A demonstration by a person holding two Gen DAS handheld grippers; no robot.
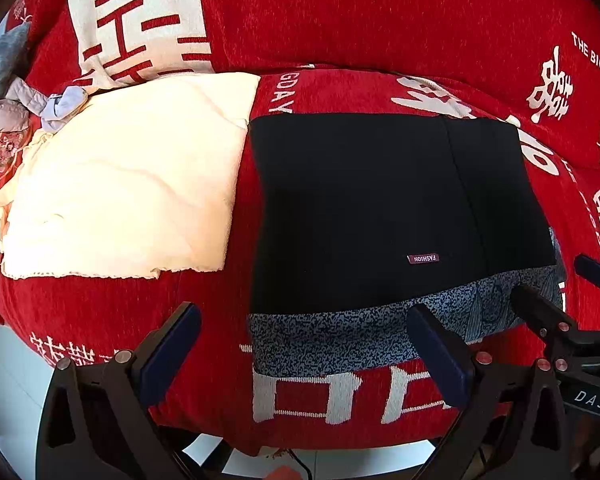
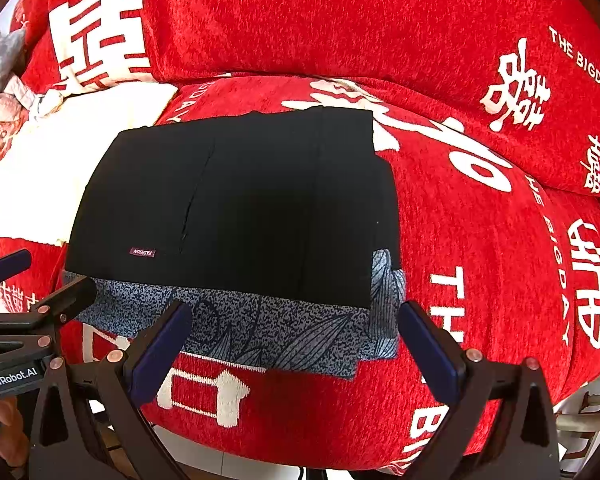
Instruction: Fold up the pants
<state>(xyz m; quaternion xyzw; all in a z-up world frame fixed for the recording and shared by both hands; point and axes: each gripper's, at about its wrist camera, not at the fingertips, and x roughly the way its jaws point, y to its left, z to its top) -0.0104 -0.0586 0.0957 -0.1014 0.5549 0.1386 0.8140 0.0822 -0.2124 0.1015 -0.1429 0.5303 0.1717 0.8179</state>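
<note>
Left wrist view: my left gripper (image 1: 304, 354) has its jaws spread wide and empty, and the pants (image 1: 384, 212) lie just ahead of them on the red sofa cushion (image 1: 204, 320), shifted toward the right jaw. The folded bundle runs crosswise to my fingers, its blue patterned band (image 1: 340, 336) nearest, starting between the jaws and running past the right one. A cream cloth (image 1: 124, 184) sits beyond the left jaw, beside the pants. The right gripper pokes in at the far edge, mostly cut off.

Right wrist view: my right gripper (image 2: 296, 344) is likewise spread and holding nothing, with the pants (image 2: 236, 200) dead ahead and the band centred between the jaws, so I judge this arm nearer. Black fabric swallows the layer edges; I cannot count the folds.
</note>
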